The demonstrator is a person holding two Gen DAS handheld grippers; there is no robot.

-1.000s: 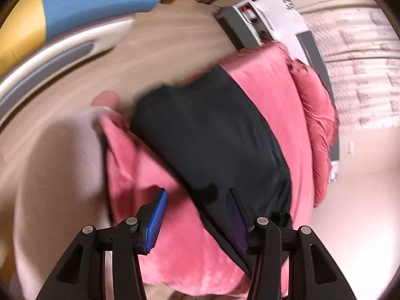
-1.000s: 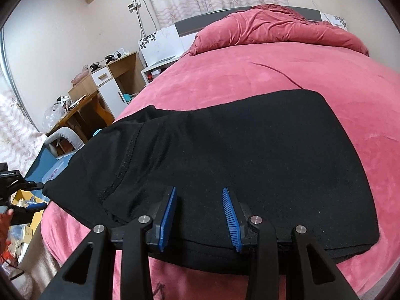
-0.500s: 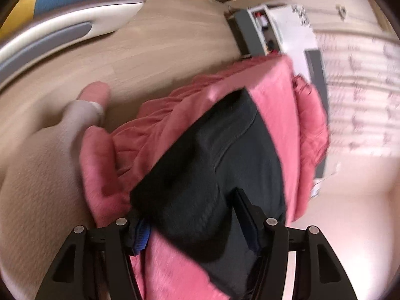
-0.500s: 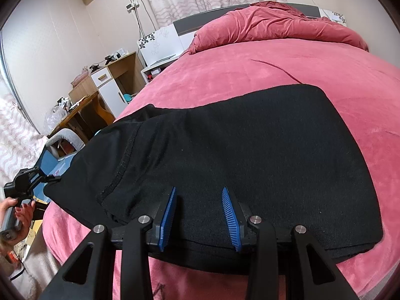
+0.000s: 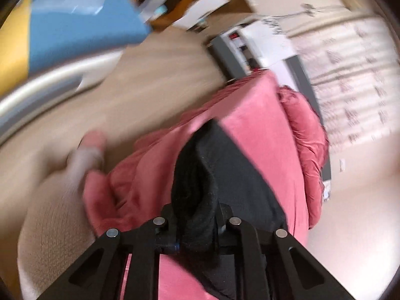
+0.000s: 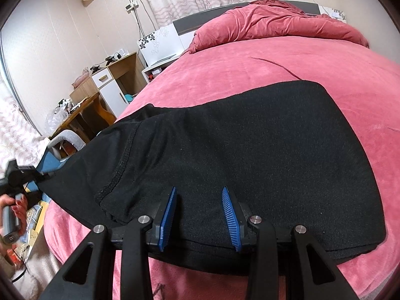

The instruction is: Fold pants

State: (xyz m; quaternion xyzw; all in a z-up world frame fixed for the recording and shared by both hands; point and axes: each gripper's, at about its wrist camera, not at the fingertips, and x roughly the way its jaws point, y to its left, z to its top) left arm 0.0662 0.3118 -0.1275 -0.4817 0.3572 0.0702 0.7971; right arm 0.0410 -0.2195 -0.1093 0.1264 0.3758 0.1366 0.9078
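From my remote seat, the black pants (image 6: 225,155) lie spread flat across the near half of a pink bedspread (image 6: 287,60), their stitched seam running toward 7 o'clock in the right wrist view and one end trailing off the bed's edge at 9 o'clock.

My right gripper (image 6: 198,215) sits low over the cloth at 6 o'clock. Its jaws stand part open, blue ribbed pads (image 6: 167,221) angled apart, with the pants' near edge passing beneath and between them. The pads do not pinch the fabric; I see no fold raised between them.

At the far left of that view, near 9 o'clock, a hand (image 6: 13,206) grips the handle of my left gripper (image 6: 43,176), whose tip meets the hanging corner of the pants.

The left wrist view is blurred by motion. There my left gripper (image 5: 196,222) is at 6 o'clock, its jaws closing on a bunched fold of the pants (image 5: 197,187), which rises between the fingers and hides the pads. The fabric fills the gap from side to side, so I read it as gripped. From that fold the garment runs toward 5 o'clock over the bedspread (image 5: 252,125). A wood-look floor (image 5: 155,80) fills the view toward 10 o'clock, and a crumpled pink duvet (image 6: 275,25) lies at the bed's head, 12 o'clock in the right view.
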